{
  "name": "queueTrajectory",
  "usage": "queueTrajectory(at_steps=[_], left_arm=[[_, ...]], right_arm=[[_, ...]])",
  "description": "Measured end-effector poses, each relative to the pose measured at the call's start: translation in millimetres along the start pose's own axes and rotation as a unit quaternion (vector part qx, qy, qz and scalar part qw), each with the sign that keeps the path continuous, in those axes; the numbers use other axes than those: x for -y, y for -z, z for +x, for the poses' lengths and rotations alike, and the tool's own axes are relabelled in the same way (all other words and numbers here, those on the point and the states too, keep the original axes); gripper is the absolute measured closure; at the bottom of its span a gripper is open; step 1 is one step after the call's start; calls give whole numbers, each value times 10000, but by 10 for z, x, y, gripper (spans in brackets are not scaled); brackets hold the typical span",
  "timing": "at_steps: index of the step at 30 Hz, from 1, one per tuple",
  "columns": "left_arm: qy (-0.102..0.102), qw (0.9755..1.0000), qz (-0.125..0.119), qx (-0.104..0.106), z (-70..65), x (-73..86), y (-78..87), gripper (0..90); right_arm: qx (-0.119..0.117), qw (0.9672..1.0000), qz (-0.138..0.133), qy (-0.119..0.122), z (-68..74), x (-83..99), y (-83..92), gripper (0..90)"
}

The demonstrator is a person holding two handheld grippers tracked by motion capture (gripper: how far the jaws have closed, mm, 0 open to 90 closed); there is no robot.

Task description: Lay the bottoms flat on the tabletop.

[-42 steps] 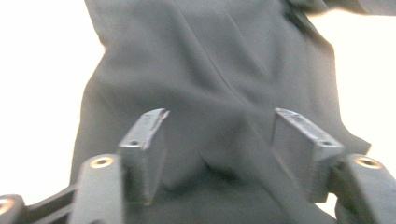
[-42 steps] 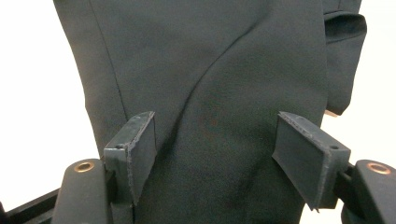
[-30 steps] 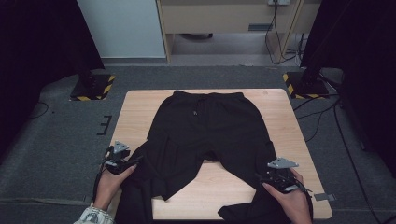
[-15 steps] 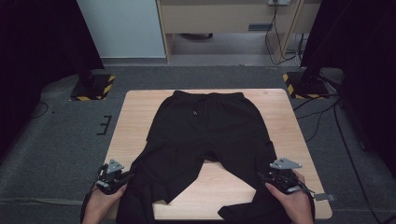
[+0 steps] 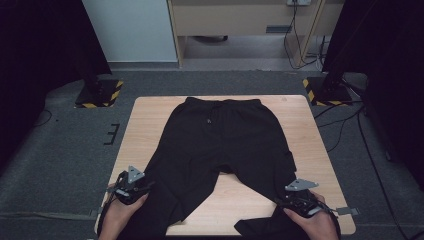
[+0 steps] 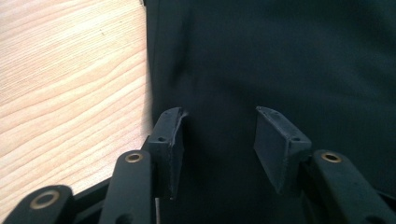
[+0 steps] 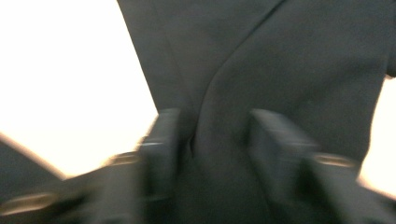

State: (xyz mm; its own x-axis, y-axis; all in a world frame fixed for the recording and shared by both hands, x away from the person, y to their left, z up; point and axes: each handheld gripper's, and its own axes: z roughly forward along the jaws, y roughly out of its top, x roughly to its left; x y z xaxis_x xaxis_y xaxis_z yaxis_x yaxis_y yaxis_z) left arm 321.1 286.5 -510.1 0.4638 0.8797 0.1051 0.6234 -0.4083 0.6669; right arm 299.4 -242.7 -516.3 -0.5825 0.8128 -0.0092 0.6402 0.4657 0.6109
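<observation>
On my wooden table [image 5: 150,125] black trousers [image 5: 225,145] lie centre frame; left gripper [image 6: 219,135] just reopened, released over cloth; right gripper [image 7: 210,140] closing, grip unclear

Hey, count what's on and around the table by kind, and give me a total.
Black trousers: 1
Wooden table: 1
Grippers: 2, left gripper and right gripper
Yellow-and-black striped stand bases: 2
Total: 6
</observation>
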Motion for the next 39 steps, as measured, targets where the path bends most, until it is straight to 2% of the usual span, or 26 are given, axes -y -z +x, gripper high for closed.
queueTrajectory(at_steps=[2,3,4,7,8,10,11,12,13,14,15,16,18,19,21,22,25,27,29,31,32,33,34,35,36,39], left_arm=[[13,10000,-27,18,-3,0,3,519],[6,10000,-53,27,-8,-2,7,519],[-6,10000,-73,33,-17,-5,10,519],[-56,9999,-103,59,-40,-10,17,518],[-56,9999,-126,74,-44,-15,18,518],[-61,9998,-165,83,-47,-21,19,518],[-62,9998,-168,87,-46,-22,18,518],[-60,9998,-158,88,-41,-16,11,517],[-60,9998,-158,88,-41,-16,11,515],[-62,9998,-146,90,-36,-11,11,513],[-55,9998,-145,89,-33,-5,13,513],[-50,9998,-140,91,-28,9,9,512],[-55,9999,-125,97,-25,16,5,511],[-59,9999,-116,100,-21,22,0,508],[-50,9999,-86,104,-10,32,-6,501],[-40,9999,-94,110,-4,34,-6,499],[-29,9999,-93,98,4,34,-11,496],[-42,9999,-91,97,1,33,-12,495],[-66,9999,-78,83,-6,37,-6,493],[-56,9999,-80,83,-4,43,-1,492],[-46,9999,-80,84,-1,50,2,492],[-31,9999,-82,96,4,58,0,492],[-15,9999,-70,113,7,65,-5,492],[-10,9999,-42,142,8,71,-14,493],[-15,9999,-19,168,6,76,-26,493],[-38,9997,33,234,-15,88,-51,494]], right_arm=[[21,10000,-10,-27,-64,30,33,727],[21,10000,-10,-27,-64,30,33,727],[87,9998,101,-147,-164,21,52,843],[129,9996,162,-170,-245,-5,65,851],[146,9998,100,-125,-308,-79,93,850],[105,9999,58,-96,-308,-140,107,848],[39,10000,1,-76,-277,-240,102,846],[-176,9997,-143,-29,-177,-398,38,847],[-176,9997,-143,-29,-177,-398,38,847],[-526,9981,-289,-142,-25,-574,-97,845],[-526,9981,-289,-142,-25,-574,-97,845],[-878,9948,-515,-101,144,-730,-270,814],[-989,9934,-569,-94,186,-763,-322,780],[-1040,9928,-601,-38,235,-795,-388,678],[-886,9945,-536,144,320,-804,-440,537],[-675,9957,-593,215,362,-737,-371,379],[-404,9971,-622,160,387,-581,-274,284],[-301,9985,-424,196,411,-455,-291,268],[-252,9988,-214,369,420,-403,-342,415],[-255,9988,-178,373,417,-396,-349,439],[-332,9986,-190,365,380,-390,-324,656],[-332,9986,-190,365,380,-390,-324,656],[-373,9988,-150,263,326,-358,-286,765],[-410,9988,-107,243,292,-336,-258,811],[-410,9988,-107,243,292,-336,-258,811],[-326,9993,28,164,152,-243,-146,848]])
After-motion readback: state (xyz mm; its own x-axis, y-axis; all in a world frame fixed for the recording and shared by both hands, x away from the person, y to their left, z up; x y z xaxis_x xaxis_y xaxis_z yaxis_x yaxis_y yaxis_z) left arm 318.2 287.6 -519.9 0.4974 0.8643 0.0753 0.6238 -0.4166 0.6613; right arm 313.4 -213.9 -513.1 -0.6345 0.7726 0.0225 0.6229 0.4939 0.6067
